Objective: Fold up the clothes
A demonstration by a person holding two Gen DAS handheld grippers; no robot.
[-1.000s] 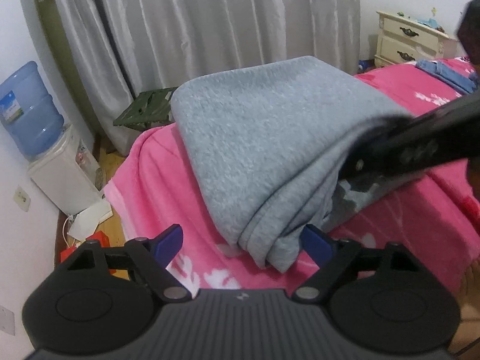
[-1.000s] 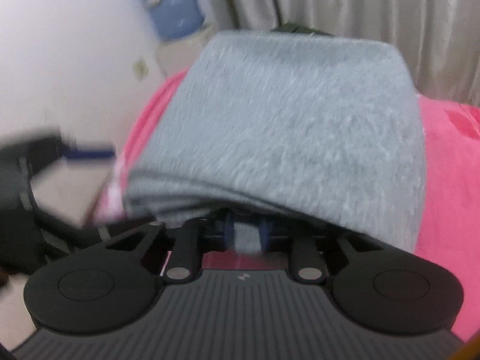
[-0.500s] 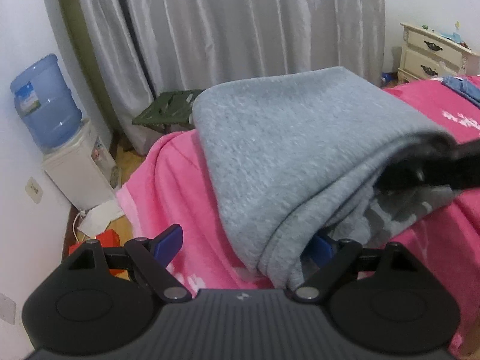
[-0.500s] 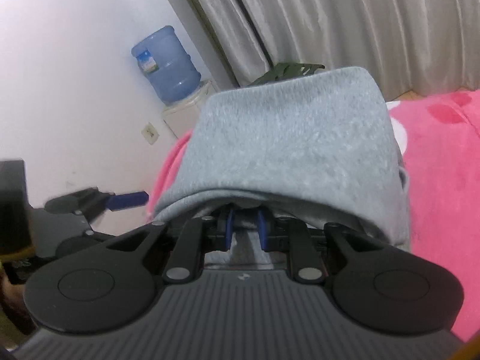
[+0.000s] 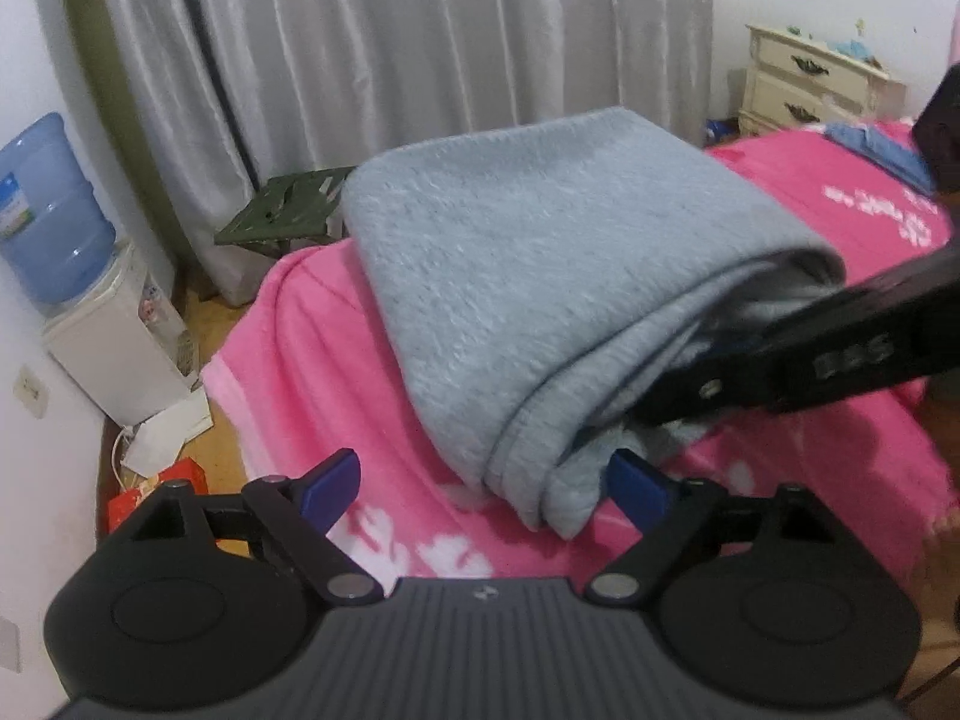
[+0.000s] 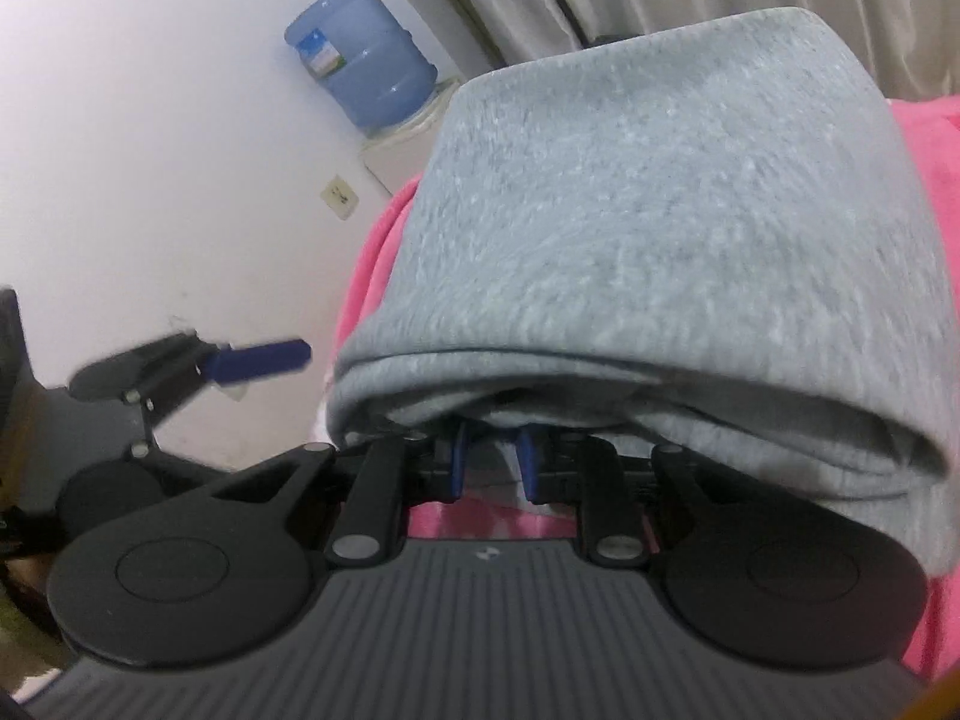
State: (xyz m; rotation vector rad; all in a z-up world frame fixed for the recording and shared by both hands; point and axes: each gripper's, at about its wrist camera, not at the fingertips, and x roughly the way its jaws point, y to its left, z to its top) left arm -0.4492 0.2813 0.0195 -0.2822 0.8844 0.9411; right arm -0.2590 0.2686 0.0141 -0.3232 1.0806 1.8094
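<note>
A grey fleece garment (image 5: 540,252) lies folded in thick layers on the pink blanket (image 5: 336,360) of a bed. My left gripper (image 5: 483,483) is open at the garment's near corner, which sits loosely between the blue fingers without being pressed. In the right wrist view the garment (image 6: 690,210) drapes over my right gripper (image 6: 493,459), whose blue pads stand close together on a lower grey layer inside the fold. Its black body (image 5: 798,354) reaches into the fold from the right. One blue finger of the left gripper (image 6: 258,357) shows at the left.
A water dispenser with a blue bottle (image 5: 54,222) stands by the wall on the left, with a red box (image 5: 156,486) on the floor near it. A green folding stool (image 5: 282,210) is by the curtain. A cream nightstand (image 5: 804,84) and blue clothes (image 5: 882,150) are at far right.
The right gripper has rolled and shifted in the fold, and its body shows more. The garment's near corner now lies between the left fingers instead of over the right one.
</note>
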